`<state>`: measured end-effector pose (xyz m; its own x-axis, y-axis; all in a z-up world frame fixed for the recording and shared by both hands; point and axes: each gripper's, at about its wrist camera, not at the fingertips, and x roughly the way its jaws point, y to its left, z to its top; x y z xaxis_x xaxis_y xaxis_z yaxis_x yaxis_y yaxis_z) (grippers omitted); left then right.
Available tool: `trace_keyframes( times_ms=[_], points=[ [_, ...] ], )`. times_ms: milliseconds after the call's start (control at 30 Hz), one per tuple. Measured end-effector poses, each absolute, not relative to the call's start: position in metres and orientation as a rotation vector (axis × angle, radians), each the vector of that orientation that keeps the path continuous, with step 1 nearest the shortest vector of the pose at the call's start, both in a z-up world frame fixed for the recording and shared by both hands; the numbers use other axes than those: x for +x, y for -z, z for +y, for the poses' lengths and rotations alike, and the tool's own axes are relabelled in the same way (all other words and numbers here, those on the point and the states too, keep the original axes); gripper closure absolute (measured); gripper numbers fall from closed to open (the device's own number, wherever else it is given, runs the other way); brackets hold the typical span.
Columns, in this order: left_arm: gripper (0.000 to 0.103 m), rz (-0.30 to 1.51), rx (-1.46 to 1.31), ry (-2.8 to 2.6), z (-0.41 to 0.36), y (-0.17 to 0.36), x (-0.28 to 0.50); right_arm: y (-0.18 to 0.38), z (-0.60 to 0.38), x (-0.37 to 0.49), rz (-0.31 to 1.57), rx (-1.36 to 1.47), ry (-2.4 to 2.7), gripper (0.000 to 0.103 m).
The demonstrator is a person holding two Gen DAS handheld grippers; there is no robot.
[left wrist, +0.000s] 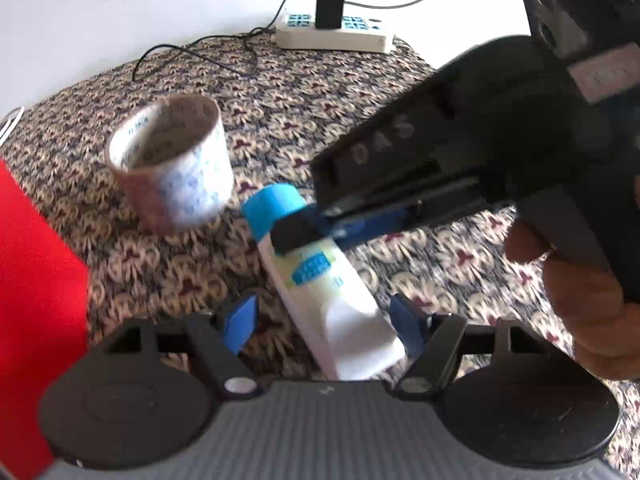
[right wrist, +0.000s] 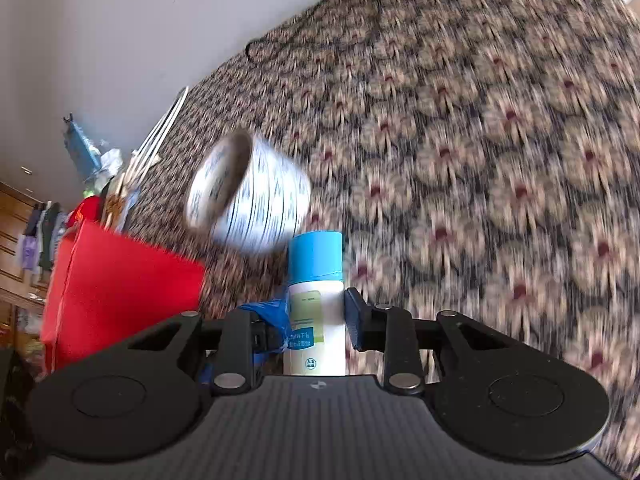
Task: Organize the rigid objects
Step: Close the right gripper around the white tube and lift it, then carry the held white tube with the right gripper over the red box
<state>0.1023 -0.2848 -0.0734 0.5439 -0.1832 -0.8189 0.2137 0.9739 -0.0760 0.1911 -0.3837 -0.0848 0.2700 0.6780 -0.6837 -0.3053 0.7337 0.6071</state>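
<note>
A white bottle with a blue cap (left wrist: 320, 280) is held over the patterned cloth. My right gripper (right wrist: 316, 320) is shut on the bottle (right wrist: 318, 312), which sticks out forward between its fingers. In the left wrist view the right gripper (left wrist: 316, 224) comes in from the right and clamps the bottle below its cap. My left gripper (left wrist: 324, 320) is open, its blue pads on either side of the bottle's base without clearly touching it. A roll of printed tape (left wrist: 176, 168) stands to the left; it also shows in the right wrist view (right wrist: 248, 192).
A red box (left wrist: 36, 300) stands at the left edge, also in the right wrist view (right wrist: 120, 292). A white power strip (left wrist: 334, 34) with a black plug and cables lies at the far edge of the cloth-covered table (right wrist: 480, 160). White wall behind.
</note>
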Motion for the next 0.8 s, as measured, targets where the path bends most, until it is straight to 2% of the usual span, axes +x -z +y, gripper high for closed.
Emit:
trace_keyframes(
  times_ms=[100, 167, 233, 267, 800],
  points=[
    [0.031, 0.983, 0.07, 0.209, -0.293, 0.074, 0.09, 0.088, -0.394, 0.174, 1.14, 0.44, -0.687, 0.094],
    [0.041, 0.99, 0.085, 0.2, -0.294, 0.071, 0.083, 0.09, -0.4, 0.163, 1.152, 0.473, -0.684, 0.094],
    [0.045, 1.007, 0.086, 0.205, -0.297, 0.068, 0.076, 0.091, -0.405, 0.156, 1.163, 0.504, -0.679, 0.095],
    [0.054, 1.014, 0.083, 0.204, -0.299, 0.067, 0.074, 0.091, -0.409, 0.154, 1.166, 0.517, -0.676, 0.095],
    [0.062, 1.082, 0.06, 0.178, -0.308, 0.053, 0.034, 0.1, -0.434, 0.097, 1.217, 0.652, -0.654, 0.097]
  ],
)
